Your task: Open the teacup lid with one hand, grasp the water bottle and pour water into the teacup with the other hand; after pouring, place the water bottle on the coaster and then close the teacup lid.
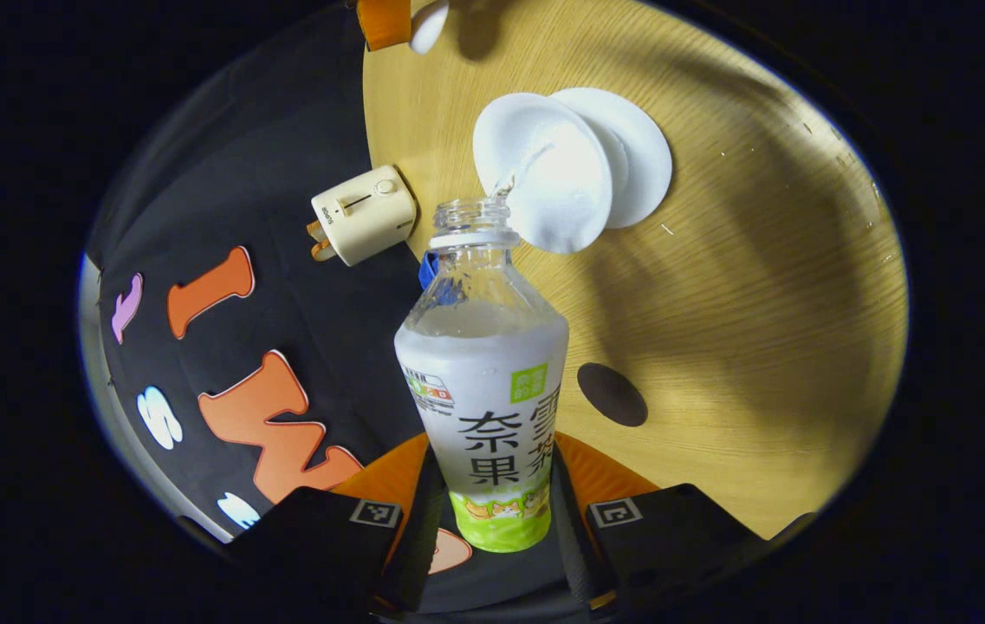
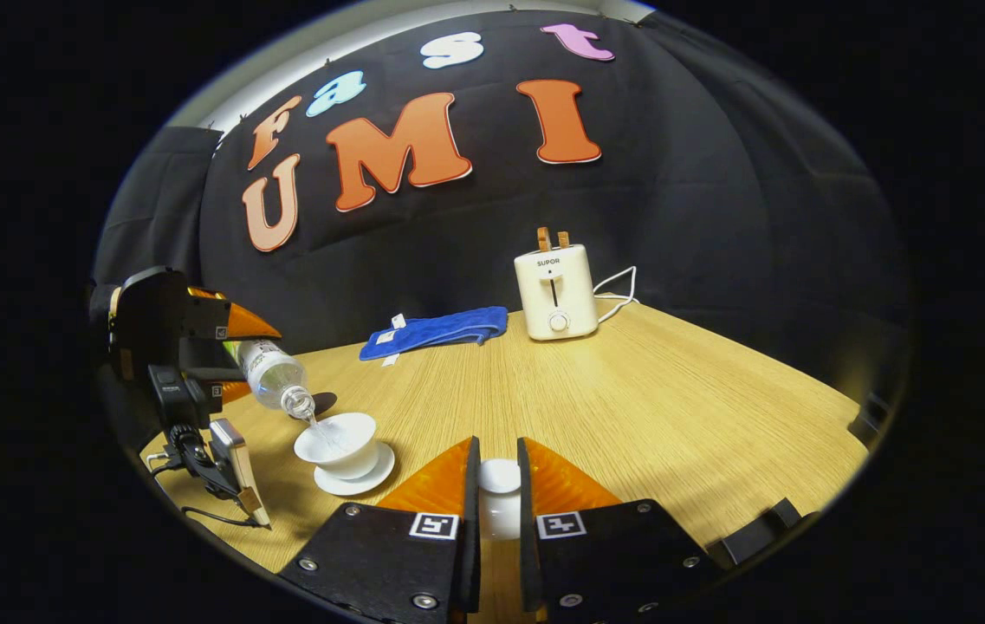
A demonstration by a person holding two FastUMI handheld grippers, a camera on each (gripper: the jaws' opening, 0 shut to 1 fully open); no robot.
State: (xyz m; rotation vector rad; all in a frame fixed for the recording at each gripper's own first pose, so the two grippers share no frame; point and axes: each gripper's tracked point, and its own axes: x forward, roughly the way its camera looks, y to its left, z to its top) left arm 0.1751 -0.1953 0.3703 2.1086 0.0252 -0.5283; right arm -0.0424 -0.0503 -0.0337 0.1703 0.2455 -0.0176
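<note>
Left gripper view had my left hand-held gripper (image 1: 492, 511) clenched on the water bottle (image 1: 483, 390), both fingers pressing its lower body, bottle tipped fwd w/ its open neck right at the rim of the teacup (image 1: 544, 173). A thin stream ran from the mouth into the cup, so I judged we were mid-pour. The cup sat on its saucer (image 1: 644, 152) on the tabletop (image 1: 761, 303). A dark round coaster (image 1: 612, 394) lay on the wood beside the bottle, nearer me than the cup, nothing on it.

Right gripper view showed the same from the side: bottle (image 2: 271, 373) slanted down over the cup (image 2: 338, 442), left hand-held gripper (image 2: 197, 347) behind it. My right hand-held gripper (image 2: 499, 494) was closed on the teacup lid (image 2: 499, 485), both fingers against it, held clear of the cup & off to one side. A toaster (image 2: 554, 290) and a blue cloth (image 2: 440, 329) sat well back near the wall, out of the way.

Water level in the cup I couldn't tell. Next move, as I read it: tip the bottle back upright w/o dragging the neck across the rim, swing it over to the coaster and set it down square before letting go. Only then bring the lid across and lower it onto the cup.
</note>
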